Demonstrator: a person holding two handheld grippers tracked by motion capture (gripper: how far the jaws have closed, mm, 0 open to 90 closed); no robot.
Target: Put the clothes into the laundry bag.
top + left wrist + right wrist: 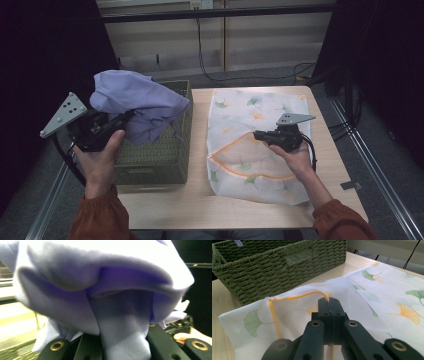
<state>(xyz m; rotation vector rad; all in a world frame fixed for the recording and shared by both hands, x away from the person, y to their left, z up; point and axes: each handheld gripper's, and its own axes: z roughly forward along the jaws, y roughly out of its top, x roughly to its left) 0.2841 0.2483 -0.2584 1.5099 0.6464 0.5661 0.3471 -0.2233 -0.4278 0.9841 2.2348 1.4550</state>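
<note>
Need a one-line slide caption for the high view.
Left gripper lifts a purple cloth over the green basket; right gripper pinches the mesh bag's orange-edged opening.

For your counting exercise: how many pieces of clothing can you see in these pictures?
1. A lilac garment hangs from the left gripper above the green woven basket. More may lie hidden inside the basket beneath it.
</note>
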